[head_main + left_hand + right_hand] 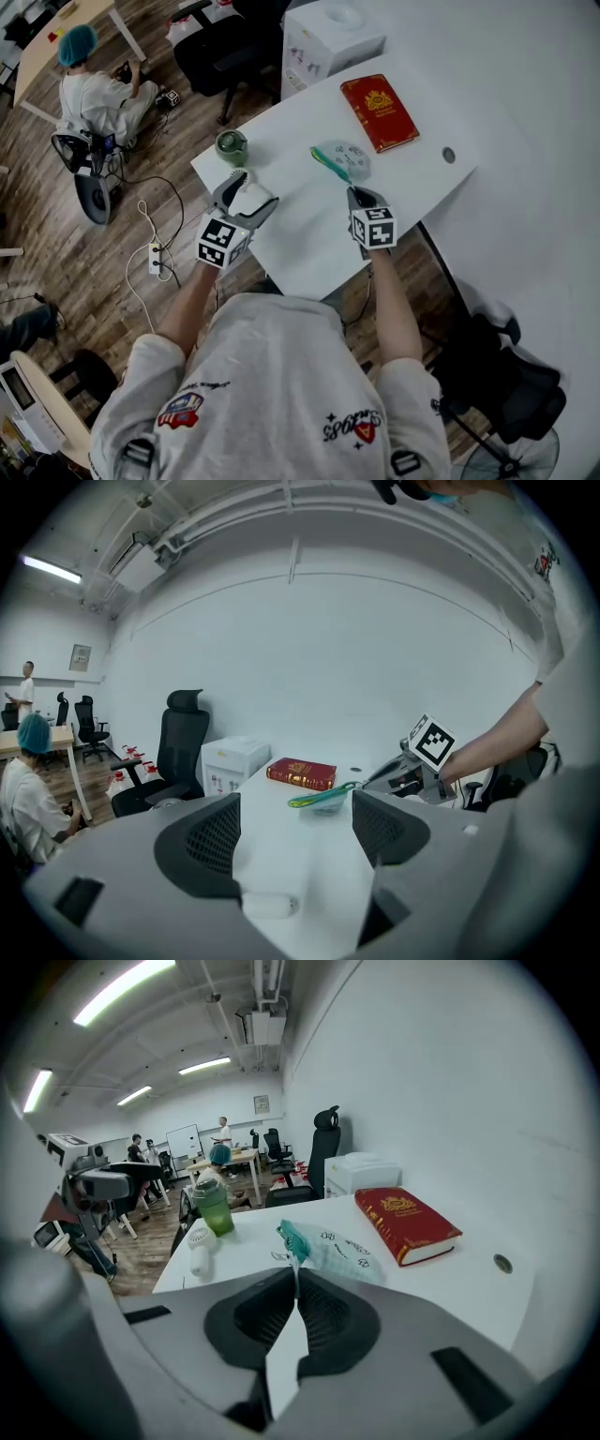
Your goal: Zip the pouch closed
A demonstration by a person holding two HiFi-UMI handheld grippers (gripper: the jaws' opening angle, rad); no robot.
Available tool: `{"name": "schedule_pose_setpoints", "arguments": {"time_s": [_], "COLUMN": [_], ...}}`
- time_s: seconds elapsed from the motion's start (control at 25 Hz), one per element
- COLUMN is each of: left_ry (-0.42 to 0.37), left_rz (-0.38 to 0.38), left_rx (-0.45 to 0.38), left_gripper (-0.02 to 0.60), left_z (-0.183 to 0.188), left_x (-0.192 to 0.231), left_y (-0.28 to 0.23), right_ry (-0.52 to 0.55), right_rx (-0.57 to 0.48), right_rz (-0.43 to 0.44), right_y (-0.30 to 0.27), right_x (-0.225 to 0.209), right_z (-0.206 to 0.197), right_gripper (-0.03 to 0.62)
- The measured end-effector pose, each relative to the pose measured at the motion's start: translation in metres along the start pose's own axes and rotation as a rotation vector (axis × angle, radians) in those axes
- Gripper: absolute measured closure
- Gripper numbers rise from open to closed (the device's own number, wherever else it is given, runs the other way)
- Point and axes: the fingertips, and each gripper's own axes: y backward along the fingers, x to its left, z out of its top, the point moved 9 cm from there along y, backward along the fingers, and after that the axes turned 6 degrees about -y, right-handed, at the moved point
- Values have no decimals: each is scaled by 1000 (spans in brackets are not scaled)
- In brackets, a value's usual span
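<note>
Right gripper (354, 192) first: its jaws are pressed tight together, pinching the near end of the pouch (343, 159) just where the green zip edge stops. From its own view the pads meet with only that thin bit of the pouch caught at their tips. The left gripper (234, 180) hangs over the left part of the white table (300, 244), its jaws spread wide with only bare tabletop showing between them. It is well apart from the pouch and faces across toward it.

The pouch is pale with a small print, its green edge running away from the right gripper toward the middle of the table. I cannot tell whether the zip is fully shut along its length.

Beyond the pouch a red book (379, 112) lies flat near the far edge. A green cup (232, 146) stands at the left corner, with a small white fan (199, 1246) lying beside it. A white box (328, 37) sits past the table, next to a black office chair (183, 752). A person in a teal cap (94, 94) sits across the room.
</note>
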Motion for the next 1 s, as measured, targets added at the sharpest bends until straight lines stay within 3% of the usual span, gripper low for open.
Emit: {"name": "schedule_pose_setpoints", "arguments": {"time_s": [0.48,1.0], "left_ry": [2,11], "left_rz": [-29,-84], "left_rx": [-36,-83], "left_gripper": [215,216], "left_z": [14,40], "left_x": [7,12], "left_y": [0,-2], "right_ry": [-4,33], "right_rx": [-172,-301], "right_rz": [-42,11], "right_y": [56,132], "right_x": [-2,28], "right_z": [59,93], "right_gripper": [579,579]}}
